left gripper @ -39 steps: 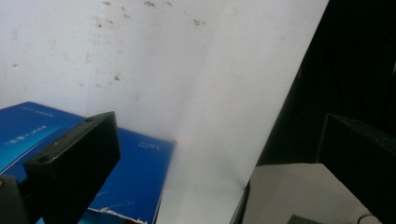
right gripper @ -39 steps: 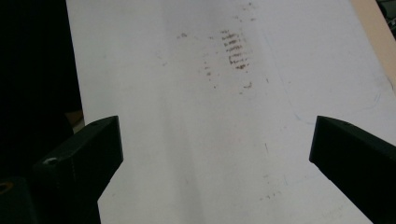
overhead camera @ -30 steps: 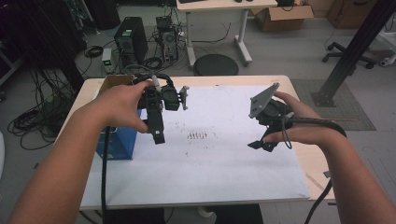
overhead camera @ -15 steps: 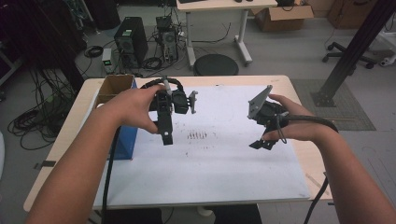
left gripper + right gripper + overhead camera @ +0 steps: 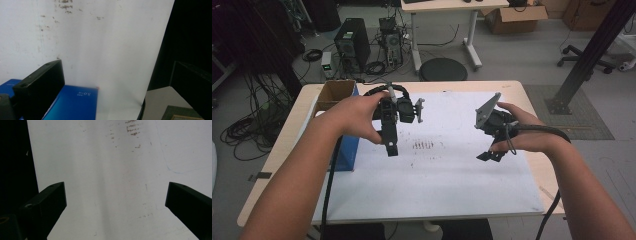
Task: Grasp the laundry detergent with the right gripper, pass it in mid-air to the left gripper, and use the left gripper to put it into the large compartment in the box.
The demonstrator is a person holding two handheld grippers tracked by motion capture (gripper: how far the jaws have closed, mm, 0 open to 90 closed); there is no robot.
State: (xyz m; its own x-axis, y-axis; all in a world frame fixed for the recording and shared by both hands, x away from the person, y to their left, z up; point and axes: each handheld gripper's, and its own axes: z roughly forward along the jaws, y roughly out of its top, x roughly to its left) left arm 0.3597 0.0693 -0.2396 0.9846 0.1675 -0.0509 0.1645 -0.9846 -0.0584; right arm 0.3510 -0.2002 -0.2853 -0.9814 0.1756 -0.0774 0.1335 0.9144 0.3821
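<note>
A person's left hand holds my left gripper (image 5: pixel 391 148) above the left part of a white sheet (image 5: pixel 447 175), jaws pointing down toward the near side. In the left gripper view its jaws stand wide apart, so the left gripper (image 5: pixel 117 75) is open and holds nothing, with a blue box (image 5: pixel 72 105) below. The right hand holds my right gripper (image 5: pixel 491 155) over the sheet's right part. In its own view the right gripper (image 5: pixel 115 192) is open too, with bare white sheet (image 5: pixel 105 182) between the jaws.
Brown smudges (image 5: pixel 424 146) mark the sheet's middle. The blue box (image 5: pixel 348 147) stands at the sheet's left edge, behind it an open cardboard box (image 5: pixel 334 92). The wooden table's rim (image 5: pixel 532 107) frames the sheet. On the floor beyond lie computers, cables and a stool.
My left gripper has shifted a little to the right, away from the blue box and toward the smudges. The right gripper has hardly moved.
</note>
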